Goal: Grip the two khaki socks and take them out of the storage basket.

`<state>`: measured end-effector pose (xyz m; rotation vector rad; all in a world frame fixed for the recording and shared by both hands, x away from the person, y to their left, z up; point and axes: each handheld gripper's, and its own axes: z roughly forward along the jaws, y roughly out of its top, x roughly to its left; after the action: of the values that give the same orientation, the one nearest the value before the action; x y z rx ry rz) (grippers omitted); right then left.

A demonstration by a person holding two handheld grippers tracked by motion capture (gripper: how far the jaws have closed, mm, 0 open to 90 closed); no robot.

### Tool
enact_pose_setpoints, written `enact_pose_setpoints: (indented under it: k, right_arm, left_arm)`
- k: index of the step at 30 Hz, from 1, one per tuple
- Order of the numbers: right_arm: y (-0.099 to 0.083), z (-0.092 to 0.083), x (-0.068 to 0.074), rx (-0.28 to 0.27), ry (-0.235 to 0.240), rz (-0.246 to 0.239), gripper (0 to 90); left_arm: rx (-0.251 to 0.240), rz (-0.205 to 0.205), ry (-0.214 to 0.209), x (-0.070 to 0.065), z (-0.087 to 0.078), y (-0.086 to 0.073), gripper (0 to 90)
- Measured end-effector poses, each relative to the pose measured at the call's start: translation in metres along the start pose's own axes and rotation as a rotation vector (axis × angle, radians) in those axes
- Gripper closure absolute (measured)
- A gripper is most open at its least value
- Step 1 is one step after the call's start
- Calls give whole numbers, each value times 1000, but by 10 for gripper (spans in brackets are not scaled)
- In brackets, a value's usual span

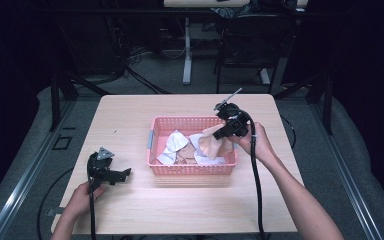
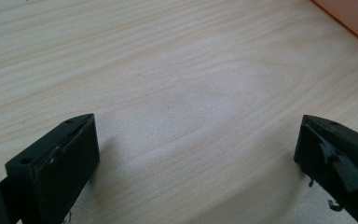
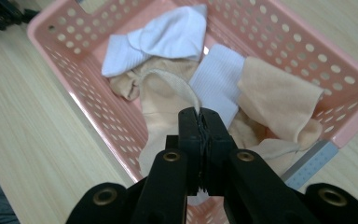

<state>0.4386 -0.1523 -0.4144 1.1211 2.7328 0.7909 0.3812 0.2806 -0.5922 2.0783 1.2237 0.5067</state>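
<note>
My high view looks forward and down from above my side of the pale wooden tabletop (image 1: 130, 210), far enough back to take in its whole surface and the floor beyond. My left gripper view sits low and close over bare wood, facing along its own black tongs (image 2: 198, 158). My right gripper view looks steeply down from close above into the pink perforated plastic basket (image 3: 303, 51), which the high view shares at the tabletop's middle (image 1: 192, 170).
</note>
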Motion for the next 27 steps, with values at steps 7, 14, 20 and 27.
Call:
enact_pose_setpoints:
  k: [7,14,20,27]
  right_arm:
    - [9,-20,3,-45,4,-3,884]
    - [16,-35,5,-59,-1,-14,884]
    - [21,-45,8,-61,-22,-25,884]
    - [21,-54,7,-70,-44,-27,883]
  left_arm:
    - [-1,-1,1,0,0,0,0]
    - [-2,-1,1,0,0,0,0]
    - [-5,-2,3,0,0,0,0]
    - [0,0,0,0,0,0,0]
